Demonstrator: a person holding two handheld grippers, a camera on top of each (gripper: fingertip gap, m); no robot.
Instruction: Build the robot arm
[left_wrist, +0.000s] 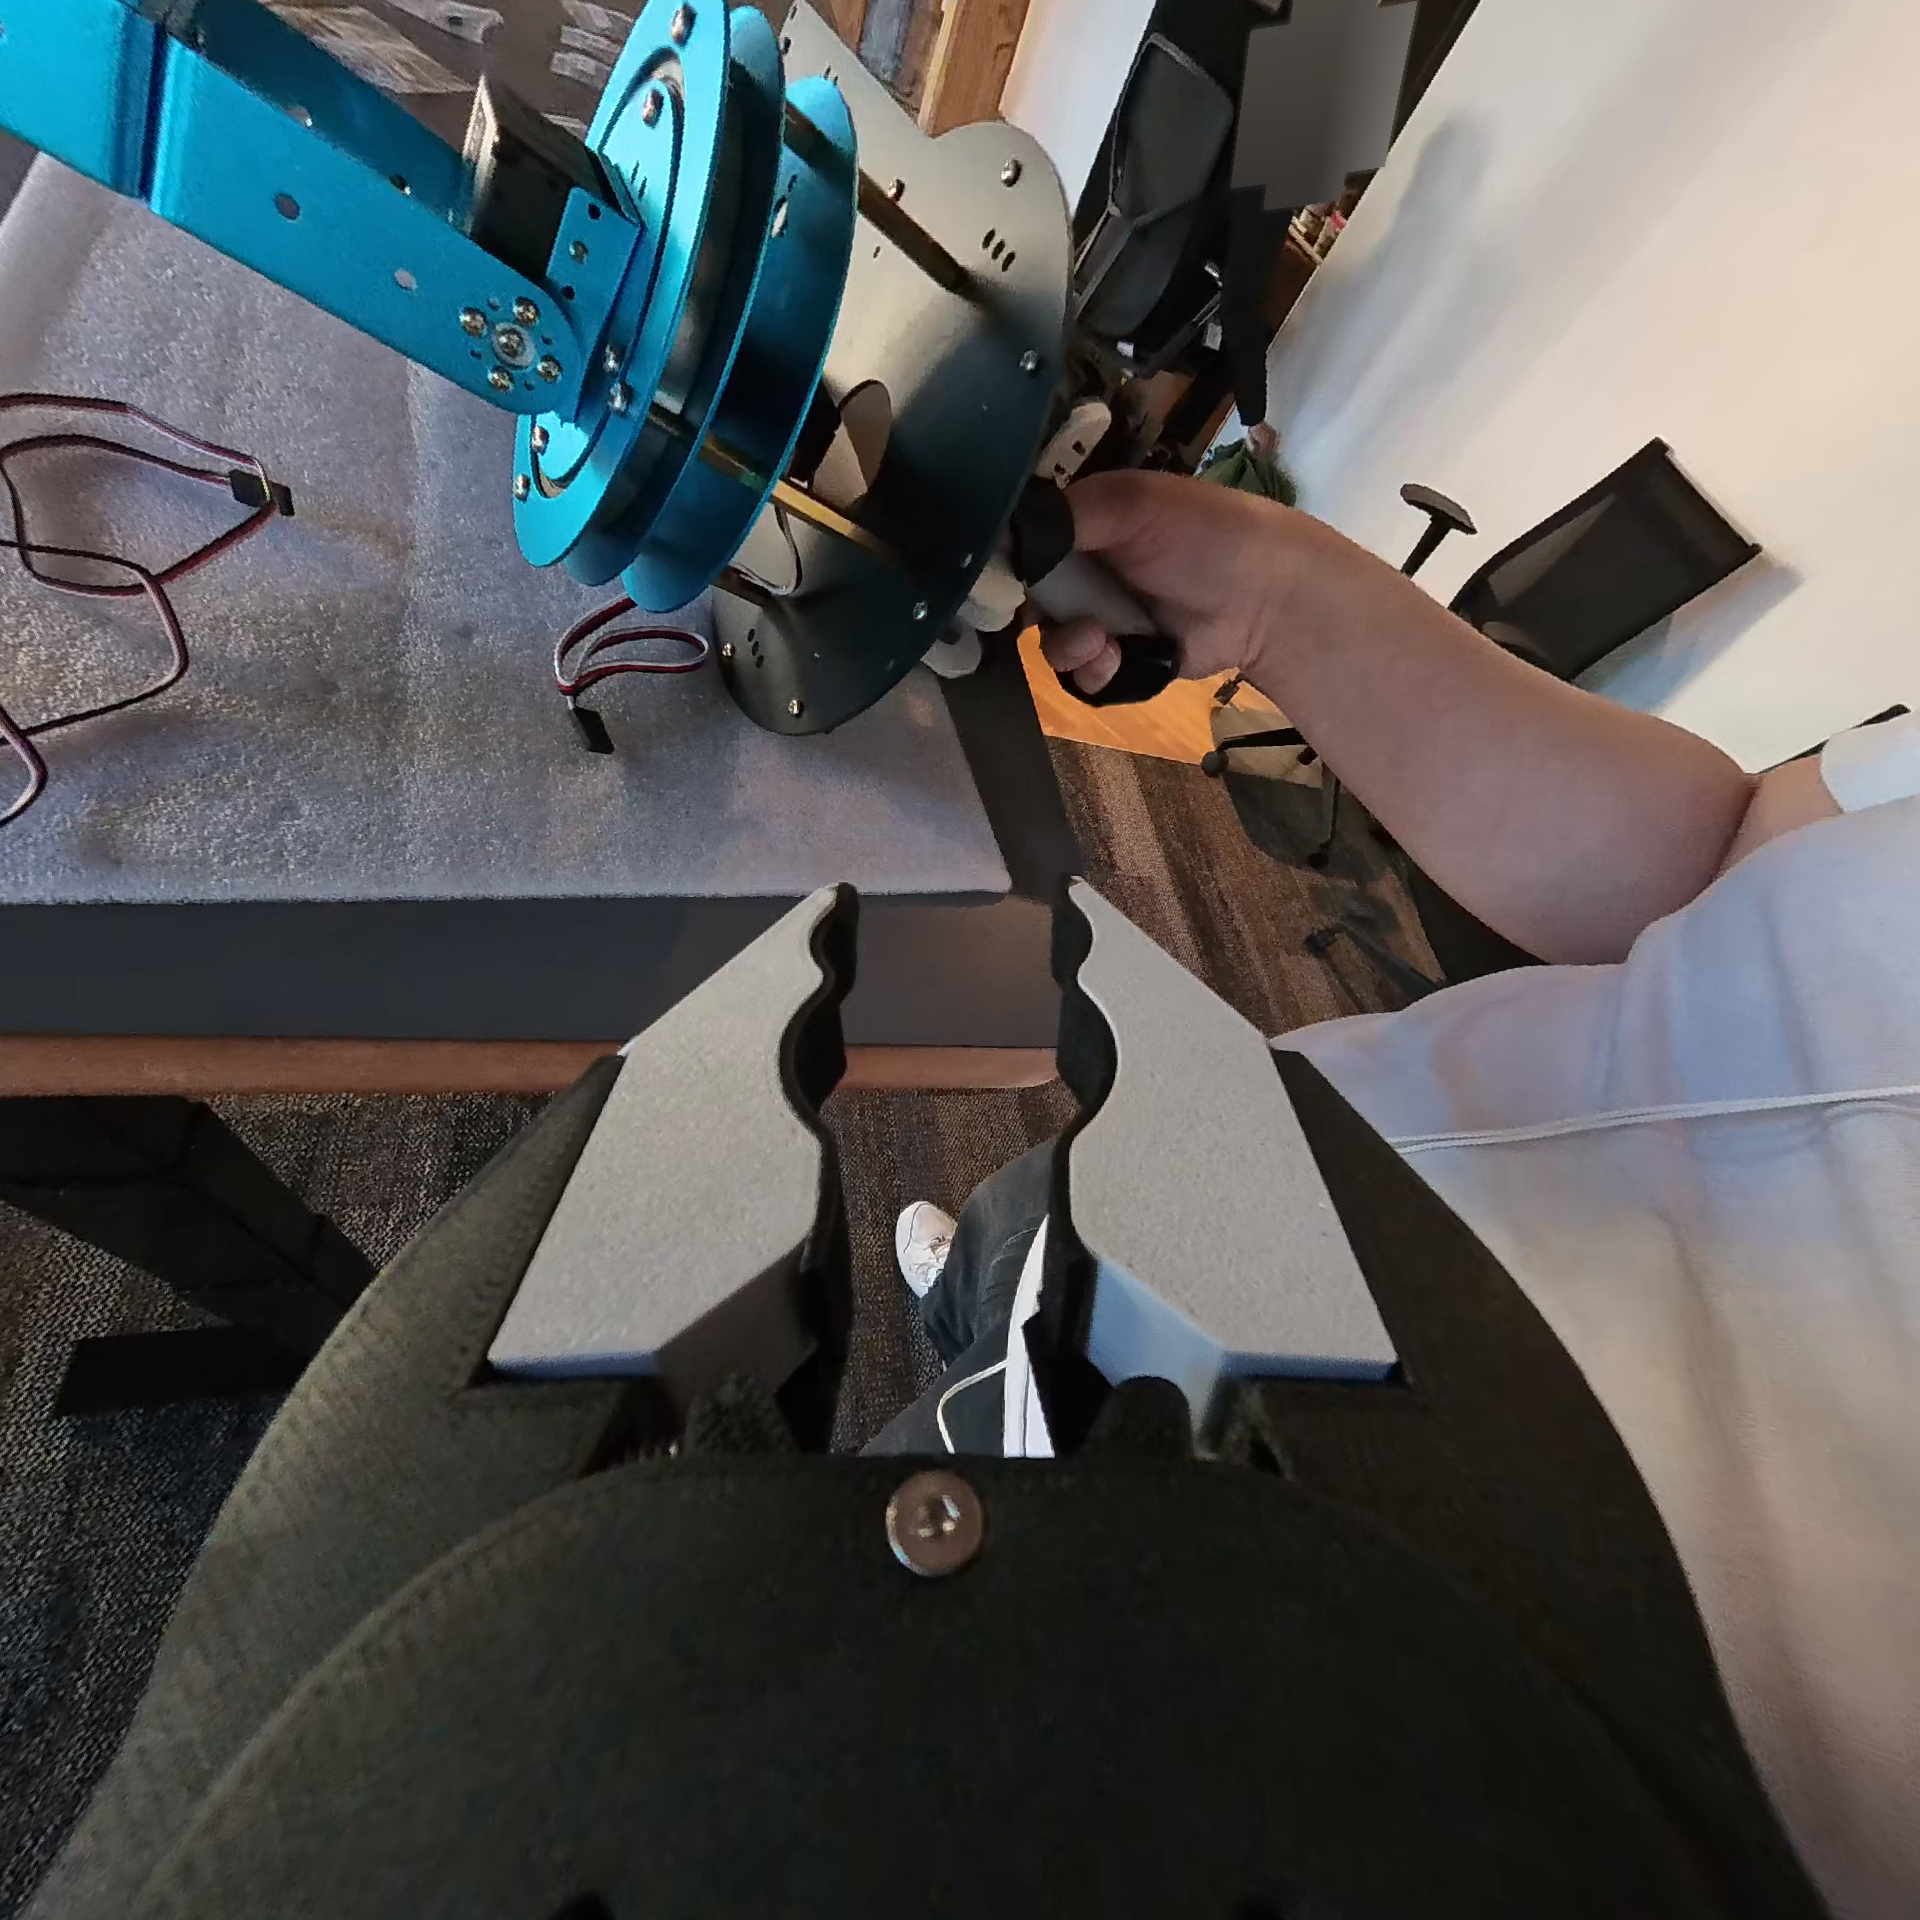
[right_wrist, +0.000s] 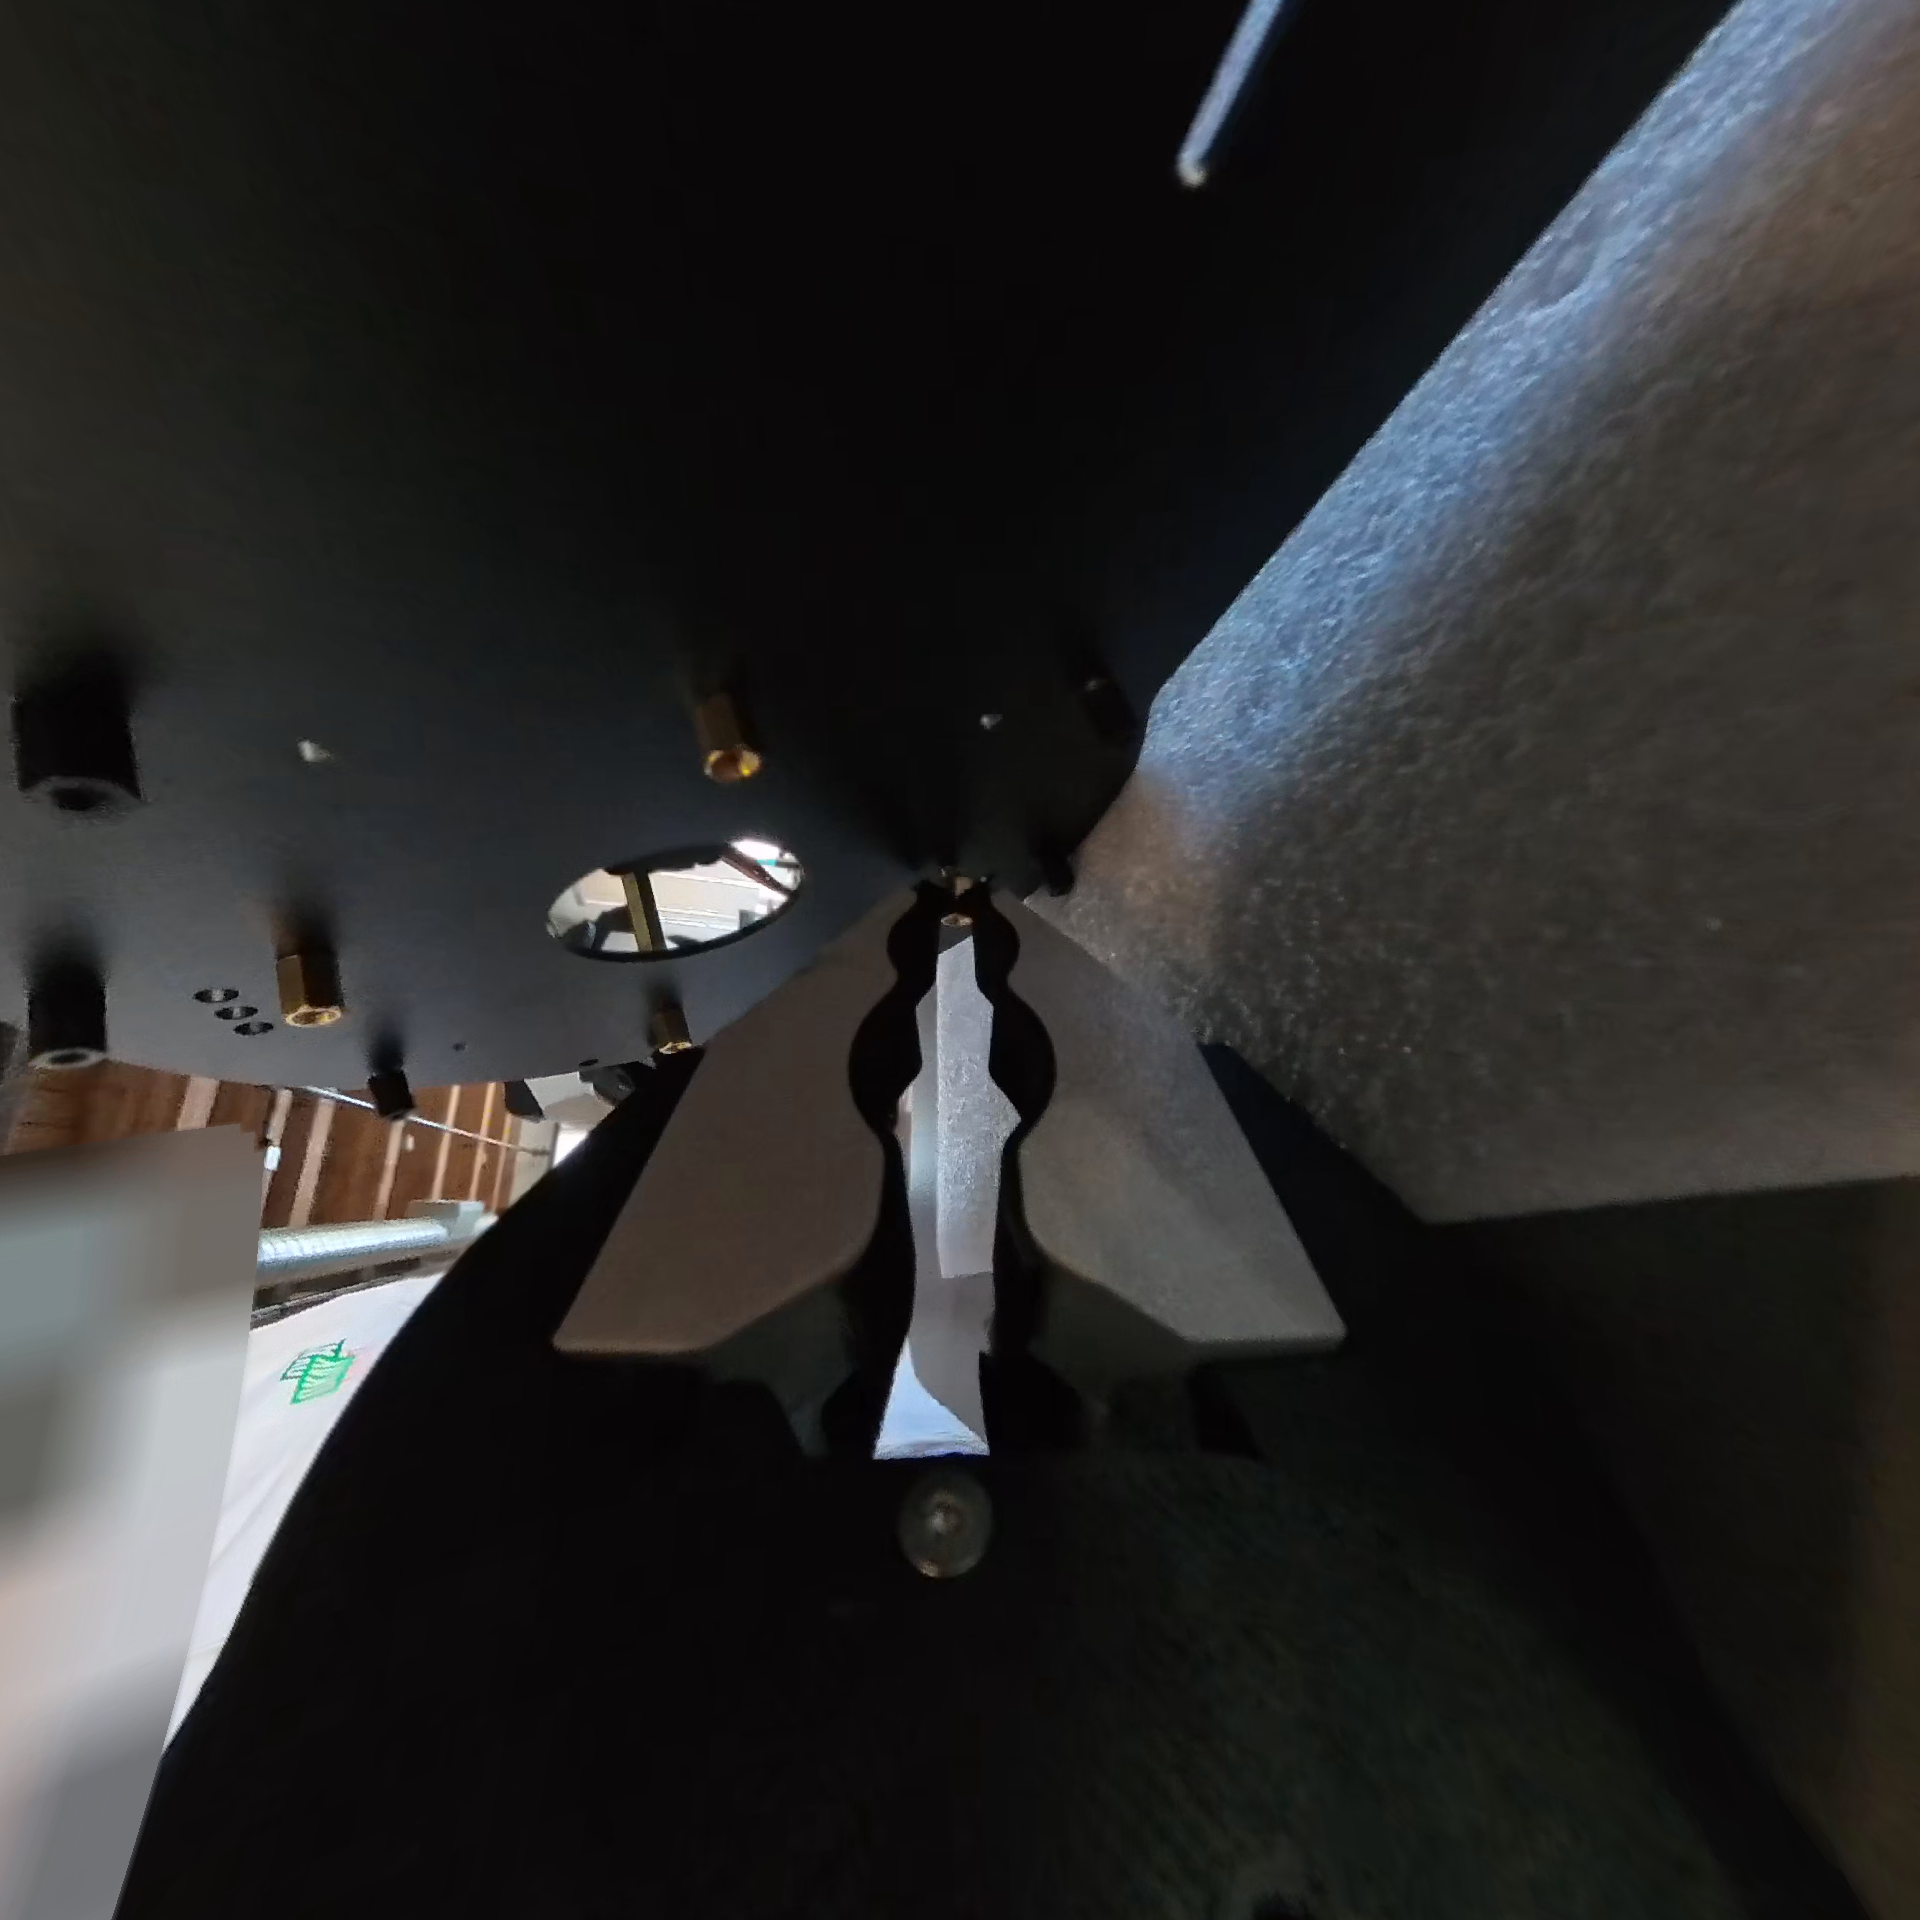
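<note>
At the bottom centre of the left wrist view, the left gripper (left_wrist: 956, 904) hangs with its jaws parted and nothing between them, just short of the grey foam mat (left_wrist: 416, 810) at mid-frame. Beyond, upper centre, a small blue robot arm (left_wrist: 260, 197) lies tipped over, its black base plate (left_wrist: 935, 436) near the mat's edge. The right gripper (right_wrist: 956, 902) is nearly closed, its tips pinching a brass standoff (right_wrist: 956, 914) on that plate's underside, centre frame.

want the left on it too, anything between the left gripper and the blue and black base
Nothing visible does. The open left gripper faces the tilted base across bare foam mat; servo cables lie off to its left. The right gripper grips a brass standoff under it.
</note>
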